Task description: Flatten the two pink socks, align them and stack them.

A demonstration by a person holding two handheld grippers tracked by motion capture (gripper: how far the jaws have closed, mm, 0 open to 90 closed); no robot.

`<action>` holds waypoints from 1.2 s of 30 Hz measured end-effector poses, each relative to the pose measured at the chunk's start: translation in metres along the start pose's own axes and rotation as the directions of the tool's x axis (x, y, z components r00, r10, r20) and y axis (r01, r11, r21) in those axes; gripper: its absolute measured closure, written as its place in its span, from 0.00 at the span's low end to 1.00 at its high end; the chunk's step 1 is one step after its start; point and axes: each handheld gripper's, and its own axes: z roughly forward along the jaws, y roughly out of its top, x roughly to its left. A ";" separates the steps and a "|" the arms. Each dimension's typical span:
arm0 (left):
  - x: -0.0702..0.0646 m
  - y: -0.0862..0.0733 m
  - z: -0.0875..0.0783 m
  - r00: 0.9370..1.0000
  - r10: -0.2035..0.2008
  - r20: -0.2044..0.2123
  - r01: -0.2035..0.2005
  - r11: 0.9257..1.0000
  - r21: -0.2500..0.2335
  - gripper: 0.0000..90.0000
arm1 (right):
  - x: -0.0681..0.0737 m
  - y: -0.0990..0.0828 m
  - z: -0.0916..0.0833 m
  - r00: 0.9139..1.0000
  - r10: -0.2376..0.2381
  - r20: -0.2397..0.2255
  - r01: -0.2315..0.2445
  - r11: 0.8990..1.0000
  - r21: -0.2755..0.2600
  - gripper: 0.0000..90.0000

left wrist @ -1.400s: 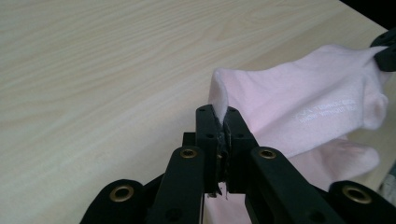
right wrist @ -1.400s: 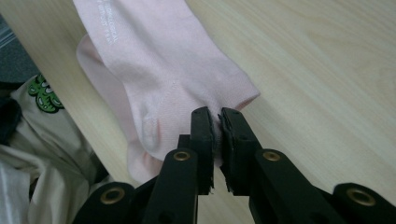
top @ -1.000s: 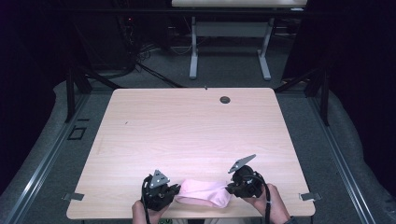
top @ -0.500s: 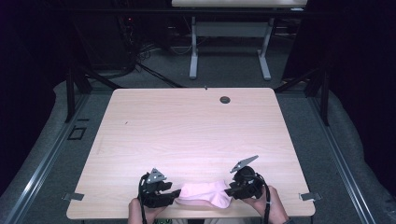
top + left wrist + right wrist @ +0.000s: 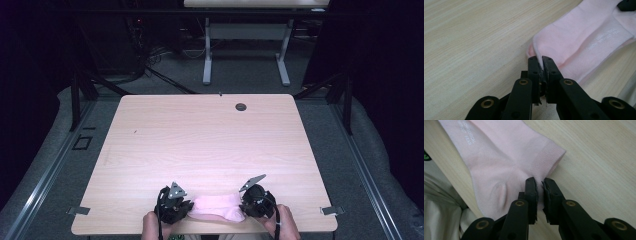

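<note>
**Pinching both ends of the pink sock at the near table edge**

Holding a pink sock (image 5: 216,207) by its two ends, the person works at the near edge of the wooden table (image 5: 210,140). The sock lies flat on the wood, stretched sideways between the two tools, and a small part of it seems to reach over the table edge toward the person.

The left gripper (image 5: 542,65) stands at the toe end of the sock. Its jaws have just opened and closed again, and now they are closed on a thin fold of the pink fabric. The right gripper (image 5: 539,185) stands at the other end of the sock, close to the ribbed cuff (image 5: 549,157). Its jaws have also just opened and closed; a narrow gap remains between them, and the edge of the fabric near the heel sits in it, so I judge they pinch it.

As I judge it, the grasping step is done on both sides. What is left is the handling itself, lifting, spreading or folding the sock; none of this has begun. A small dark hole (image 5: 241,106) is far from the sock, near the far edge.
</note>
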 end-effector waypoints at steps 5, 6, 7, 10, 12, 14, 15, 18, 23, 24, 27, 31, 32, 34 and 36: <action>-0.004 -0.003 -0.002 1.000 0.007 0.011 -0.007 1.000 -0.005 0.93 | -0.001 0.003 0.000 0.999 -0.010 0.030 0.010 1.000 0.002 0.91; -0.005 -0.004 -0.002 1.000 0.005 0.011 -0.005 1.000 -0.003 0.92 | -0.002 0.004 0.001 0.999 -0.011 0.031 0.011 1.000 -0.003 0.91; -0.005 -0.005 -0.002 1.000 0.005 0.017 -0.005 1.000 -0.004 0.90 | -0.003 0.004 0.002 0.999 -0.014 0.035 0.014 1.000 -0.006 0.91; -0.002 -0.005 -0.002 1.000 -0.004 0.028 0.004 1.000 -0.008 0.84 | -0.007 0.006 0.003 0.999 -0.014 0.032 0.014 1.000 -0.014 0.90; -0.001 -0.005 -0.001 1.000 -0.015 0.022 0.016 1.000 -0.006 0.76 | -0.009 0.007 0.003 0.999 -0.016 0.032 0.016 1.000 -0.015 0.88; 0.001 -0.005 -0.003 0.999 -0.031 0.018 0.031 0.999 -0.015 0.62 | -0.010 0.006 0.002 0.999 -0.013 0.029 0.014 1.000 -0.023 0.84; 0.002 -0.004 -0.004 0.999 -0.034 0.016 0.034 0.999 -0.018 0.54 | -0.010 0.006 0.002 1.000 -0.011 0.024 0.012 0.999 -0.033 0.81; 0.005 -0.002 -0.009 0.999 -0.036 0.018 0.037 0.998 -0.047 0.32 | -0.010 0.003 -0.004 1.000 -0.001 0.004 0.001 0.997 -0.071 0.72; 0.012 0.003 -0.020 0.999 -0.027 -0.021 0.026 0.997 -0.068 0.18 | -0.013 0.001 -0.017 1.000 0.011 0.010 -0.009 0.992 -0.128 0.53; 0.013 0.004 -0.023 0.999 -0.026 -0.029 0.024 0.997 -0.070 0.17 | -0.014 0.001 -0.021 1.000 0.009 0.010 -0.008 0.991 -0.137 0.47; 0.019 0.008 -0.033 0.998 -0.014 -0.064 0.009 0.996 -0.084 0.14 | -0.016 0.000 -0.034 0.999 0.024 0.024 -0.019 0.984 -0.176 0.28; 0.031 0.012 -0.049 0.993 -0.024 -0.115 0.012 0.995 -0.104 0.11 | -0.022 -0.003 -0.046 0.998 0.048 0.049 -0.036 0.974 -0.222 0.16; 0.034 0.012 -0.053 0.991 -0.033 -0.126 0.019 0.994 -0.108 0.10 | -0.024 -0.004 -0.049 0.997 0.055 0.055 -0.040 0.972 -0.232 0.16; 0.040 0.012 -0.060 0.987 -0.044 -0.152 0.027 0.993 -0.116 0.08 | -0.029 -0.007 -0.056 0.995 0.071 0.073 -0.050 0.967 -0.249 0.12; 0.048 0.011 -0.065 0.984 -0.056 -0.169 0.037 0.993 -0.113 0.06 | -0.035 -0.011 -0.061 0.992 0.092 0.088 -0.065 0.959 -0.275 0.08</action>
